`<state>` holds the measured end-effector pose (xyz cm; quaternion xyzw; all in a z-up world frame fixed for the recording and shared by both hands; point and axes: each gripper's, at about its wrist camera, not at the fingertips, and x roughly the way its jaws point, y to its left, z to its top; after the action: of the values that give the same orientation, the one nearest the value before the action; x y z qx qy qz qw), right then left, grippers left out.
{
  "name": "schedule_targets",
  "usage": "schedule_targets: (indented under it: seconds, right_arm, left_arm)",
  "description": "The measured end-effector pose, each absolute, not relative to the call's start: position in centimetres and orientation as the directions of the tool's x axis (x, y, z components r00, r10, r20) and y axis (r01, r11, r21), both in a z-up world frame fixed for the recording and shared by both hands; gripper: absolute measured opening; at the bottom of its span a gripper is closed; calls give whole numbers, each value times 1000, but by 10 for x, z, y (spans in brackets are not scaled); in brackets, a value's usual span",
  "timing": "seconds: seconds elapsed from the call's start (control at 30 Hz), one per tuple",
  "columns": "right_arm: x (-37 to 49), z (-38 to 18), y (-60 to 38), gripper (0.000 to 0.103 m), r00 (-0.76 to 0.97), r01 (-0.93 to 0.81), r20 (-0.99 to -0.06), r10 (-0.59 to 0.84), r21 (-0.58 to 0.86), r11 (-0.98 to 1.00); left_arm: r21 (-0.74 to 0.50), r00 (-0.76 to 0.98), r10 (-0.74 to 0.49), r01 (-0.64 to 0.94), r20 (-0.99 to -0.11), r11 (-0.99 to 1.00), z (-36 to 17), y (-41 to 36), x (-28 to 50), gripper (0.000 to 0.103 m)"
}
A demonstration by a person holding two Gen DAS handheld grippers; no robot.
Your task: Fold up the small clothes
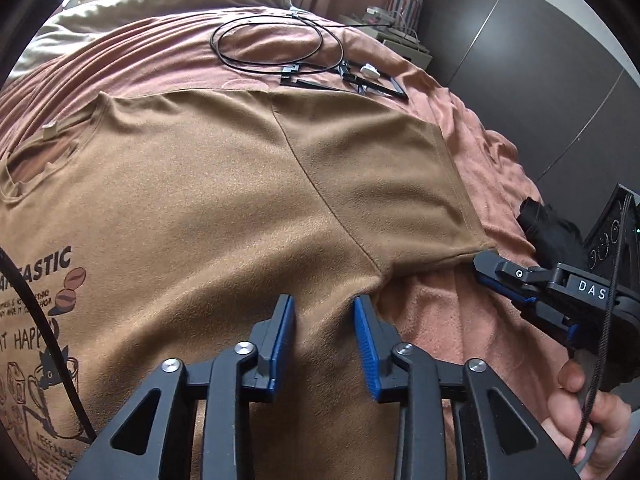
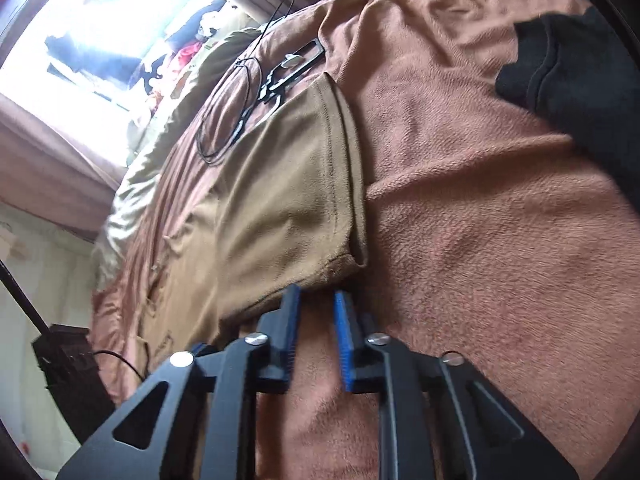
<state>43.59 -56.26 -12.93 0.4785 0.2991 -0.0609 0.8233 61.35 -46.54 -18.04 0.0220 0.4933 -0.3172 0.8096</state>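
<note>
**Item: brown T-shirt, one, flat on the bed, print side up**

- Left gripper (image 1: 324,312): mine, partly spread. It is down at the underarm, with a low ridge of cloth between the pads but not yet pinched.
- Right gripper (image 1: 480,266): pressed almost together at the lower corner of the sleeve (image 1: 380,184). I cannot tell whether the hem is caught.
- T-shirt (image 1: 200,184): lies spread on the pink blanket (image 1: 440,312), collar to the left.
- Handling, as I judge it: light, limp knit with no stiffness. It will sag and drag on the fleecy blanket, and it should not slip.
- Where to hold: seams and hems, at the sleeve corner and the underarm join, taking both layers.
- Nearby: a coiled cable (image 1: 276,40) beyond the shoulder and a black garment (image 2: 572,72) well apart.
</note>
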Motion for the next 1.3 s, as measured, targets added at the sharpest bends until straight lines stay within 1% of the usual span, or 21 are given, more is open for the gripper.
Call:
schedule_targets:
  seconds: [0.07,0.17,0.27,0.33,0.4,0.47,0.53,0.57,0.6,0.63,0.67,0.7,0.77,0.87,0.93,0.97,1.0,1.03,1.07,1.1,1.3]
  right_arm:
    - [430,-127,-567,0,832,373,-524,183,772,514]
    - [420,-120,-572,0,866,333,-467,179,805,491]
    - [411,-114,-574,0,881,319,-446,158,806,498]
    - [407,-114,-573,0,875,332,-460,152,798,503]
    - [405,-117,-575,0,848,391,-514,132,773,499]
    - [406,-121,-577,0,833,422,-536,138,776,470]
    - [403,-125,-581,8,840,415,-520,155,800,433]
    - [402,-127,-583,24,840,417,-518,162,807,417]
    - [402,-128,-584,50,838,425,-521,163,811,402]
    - [400,-127,-585,59,841,429,-518,157,815,388]
    - [402,-126,-584,61,847,427,-509,151,822,377]
    - [403,-127,-584,61,852,419,-499,156,830,369]
    - [406,-127,-584,61,852,417,-499,161,831,368]
    - [415,-132,-583,61,849,425,-505,154,828,366]
    - [419,-133,-583,54,852,431,-506,136,825,366]
    - [422,-135,-582,43,853,433,-506,132,825,363]
    - [424,-137,-582,28,853,434,-505,132,827,358]
    - [425,-140,-581,21,852,436,-507,132,826,357]
    - [425,-142,-581,8,850,439,-511,130,822,364]
    - [425,-140,-580,4,851,437,-511,124,819,372]
    - [415,-107,-567,3,907,312,-404,118,833,456]
  left_arm:
    - [-295,297,-504,537,-811,791,-179,-469,614,27]
    - [-310,292,-516,535,-805,786,-174,-472,616,26]
    - [-320,298,-529,535,-795,782,-167,-473,618,25]
    - [-316,310,-530,535,-789,784,-161,-473,620,25]
    - [-318,312,-530,531,-789,786,-159,-473,624,25]
    - [-316,311,-530,535,-789,784,-158,-475,626,25]
    - [-306,310,-523,540,-794,784,-159,-476,629,25]
    - [-307,308,-522,538,-795,785,-160,-476,630,25]
    - [-310,307,-521,532,-796,788,-162,-475,632,25]
    - [-317,304,-521,524,-798,790,-164,-474,634,24]
    - [-324,298,-524,521,-798,790,-165,-474,635,21]
    - [-326,293,-525,523,-799,788,-166,-474,637,17]
    - [-319,290,-520,528,-803,787,-168,-475,639,16]
    - [-331,273,-523,524,-807,784,-174,-474,643,10]
    - [-347,253,-528,519,-811,781,-179,-475,644,7]
    - [-354,241,-532,521,-812,777,-181,-475,644,6]
    - [-358,235,-534,522,-812,774,-184,-475,643,6]
    - [-360,232,-536,523,-812,773,-185,-475,642,6]
    - [-362,230,-537,523,-811,771,-186,-475,642,6]
    - [-366,229,-540,522,-810,770,-186,-474,642,6]
    - [-426,183,-586,525,-789,737,-182,-473,641,6]
